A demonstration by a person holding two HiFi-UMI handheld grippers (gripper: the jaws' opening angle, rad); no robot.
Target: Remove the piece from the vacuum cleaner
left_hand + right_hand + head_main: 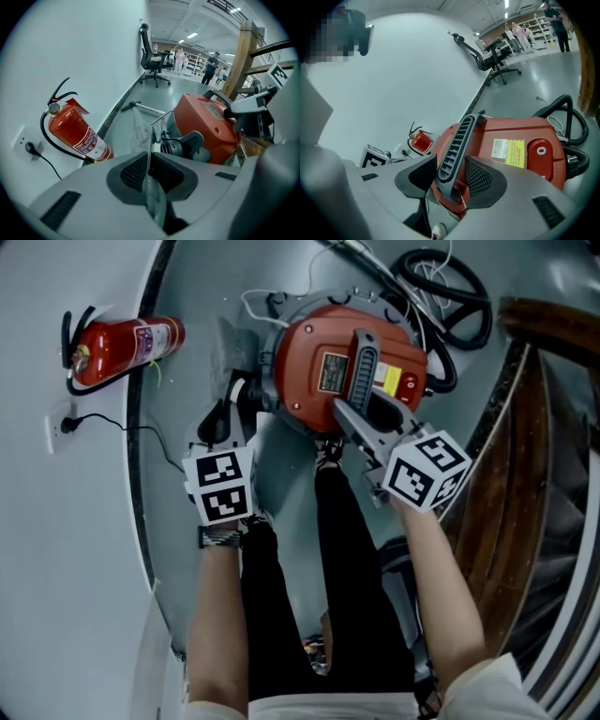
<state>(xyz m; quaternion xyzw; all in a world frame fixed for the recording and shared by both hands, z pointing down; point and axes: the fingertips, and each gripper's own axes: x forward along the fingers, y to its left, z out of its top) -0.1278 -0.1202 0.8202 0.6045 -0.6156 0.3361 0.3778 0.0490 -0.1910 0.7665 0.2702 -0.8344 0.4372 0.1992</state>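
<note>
Left claw (149, 165) pinches the thin translucent piece (139, 131), which stands edge-on, pointing straight ahead, just beside the vacuum cleaner (206, 124). Right claw (451, 165) clamps its handle (459, 136).

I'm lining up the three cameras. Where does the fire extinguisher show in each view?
Head view: fire extinguisher at upper left, by the wall.
Left gripper view: left of centre, against the wall.
Right gripper view: small, left of centre.
Shared landmark: the red vacuum cleaner, right of the extinguisher in all three.
</note>
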